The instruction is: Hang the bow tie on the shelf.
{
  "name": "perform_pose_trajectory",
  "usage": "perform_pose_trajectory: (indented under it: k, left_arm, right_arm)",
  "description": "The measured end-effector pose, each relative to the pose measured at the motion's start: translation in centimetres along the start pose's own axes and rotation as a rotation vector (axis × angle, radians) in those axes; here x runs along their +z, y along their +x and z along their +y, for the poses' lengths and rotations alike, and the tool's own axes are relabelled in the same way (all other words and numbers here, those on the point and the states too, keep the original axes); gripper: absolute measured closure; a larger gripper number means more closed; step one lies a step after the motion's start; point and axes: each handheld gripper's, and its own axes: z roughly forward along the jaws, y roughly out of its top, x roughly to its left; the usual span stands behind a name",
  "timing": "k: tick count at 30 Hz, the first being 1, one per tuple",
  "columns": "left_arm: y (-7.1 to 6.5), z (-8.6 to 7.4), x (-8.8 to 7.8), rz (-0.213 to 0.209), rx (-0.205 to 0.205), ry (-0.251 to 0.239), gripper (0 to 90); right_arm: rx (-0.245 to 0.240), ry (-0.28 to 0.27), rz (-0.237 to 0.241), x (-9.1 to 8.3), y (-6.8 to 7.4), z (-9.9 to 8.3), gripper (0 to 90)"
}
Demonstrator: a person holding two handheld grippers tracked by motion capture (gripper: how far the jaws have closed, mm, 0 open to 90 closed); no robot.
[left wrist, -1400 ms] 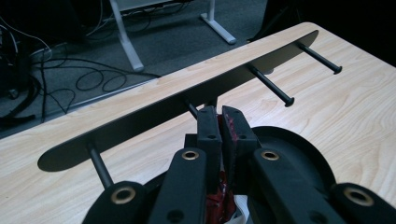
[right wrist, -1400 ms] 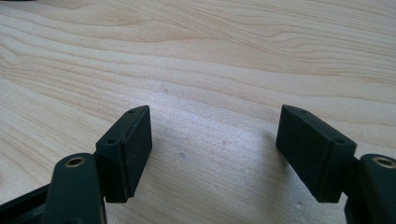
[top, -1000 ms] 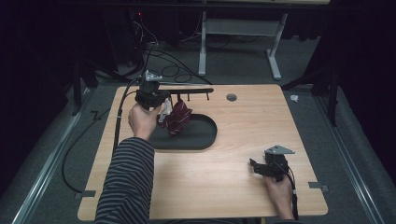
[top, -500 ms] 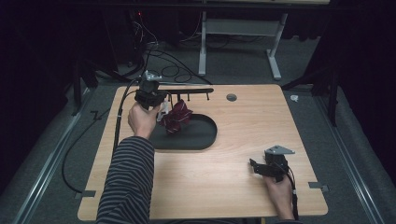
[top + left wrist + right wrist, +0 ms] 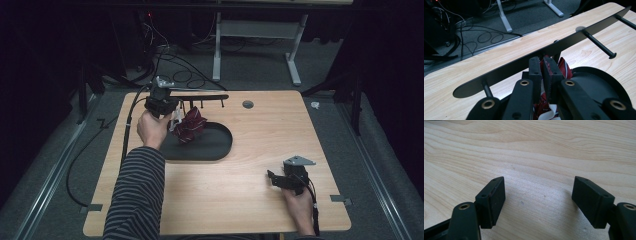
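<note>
Pinching a red patterned cloth [image 5: 190, 125], left gripper [image 5: 162, 100] sits clenched near the tabletop's [image 5: 260, 200] far-left corner, at a black rack [image 5: 529, 62] with pegs; cloth hangs over a black tray [image 5: 215, 145]. Right gripper [image 5: 537, 200] rests near the near-right corner, jaws spread wide over bare wood.

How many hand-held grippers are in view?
2. The left hand-held gripper is at the black rack, shut on a red cloth; the right hand-held gripper rests open near the table's front right corner.

table [image 5: 240, 200] brightly lit | surroundings dark | soft shadows | gripper views sharp
</note>
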Motion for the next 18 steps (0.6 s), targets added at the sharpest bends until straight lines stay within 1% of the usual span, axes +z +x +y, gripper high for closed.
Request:
perform_pose_trajectory:
  k: [8, 15, 18]
  left_arm:
    - [0.4, -0.5, 0.05, -0.004, -0.01, 0.01, 81.8]
    - [0.37, -0.7, -0.37, -0.011, -0.009, 0.0, 78.8]
    - [0.41, -0.85, -0.8, -0.005, -0.013, -0.008, 76.5]
  right_arm:
    - [0.0, 0.0, 0.0, 0.0, 0.0, 0.0, 28.3]
    - [0.0, 0.001, -0.001, 0.0, 0.0, 0.0, 28.3]
    - [0.0, 0.001, -0.001, -0.01, 0.01, 0.0, 28.3]
